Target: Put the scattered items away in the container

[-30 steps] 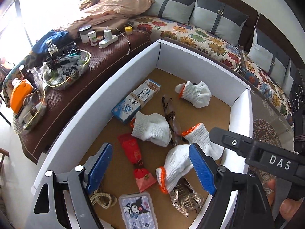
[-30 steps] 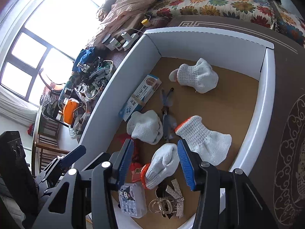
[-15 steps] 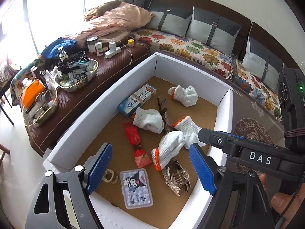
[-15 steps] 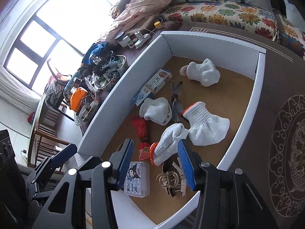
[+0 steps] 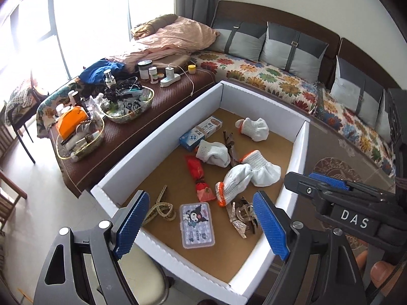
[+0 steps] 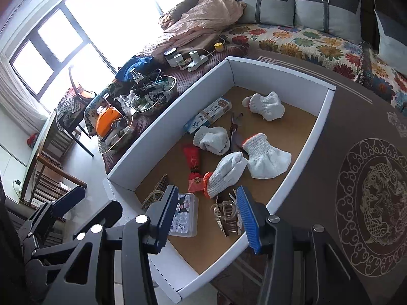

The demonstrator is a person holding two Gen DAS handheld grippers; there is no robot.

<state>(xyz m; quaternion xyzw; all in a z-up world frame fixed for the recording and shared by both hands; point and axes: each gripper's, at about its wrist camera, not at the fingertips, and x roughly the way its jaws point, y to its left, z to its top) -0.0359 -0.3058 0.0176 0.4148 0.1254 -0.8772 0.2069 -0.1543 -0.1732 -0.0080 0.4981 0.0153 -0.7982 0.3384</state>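
Observation:
A white cardboard box [image 5: 162, 129] [image 6: 323, 117] with a brown floor holds several white gloves with orange cuffs [image 5: 235, 181] [image 6: 225, 172], a blue-white carton [image 5: 201, 132], a red packet [image 5: 199, 178], a clear cartoon case [image 5: 197, 225] [image 6: 184, 214], a beaded chain [image 5: 159, 209] and gold buckles [image 5: 241, 214]. My left gripper [image 5: 201, 226] is open and empty, above the box's near end. My right gripper [image 6: 206, 216] is open and empty, also above the near end; its arm [image 5: 348, 211] shows in the left wrist view.
A brown bench [image 5: 122, 132] left of the box carries two glass bowls of clutter [image 5: 128, 103], jars and a power strip [image 5: 169, 78]. A floral sofa [image 5: 279, 78] runs behind. The box stands on a dark patterned table [image 6: 368, 203].
Both grippers have pulled back and up from the box, so the box looks smaller and farther. Nothing inside the box has moved; both stay open.

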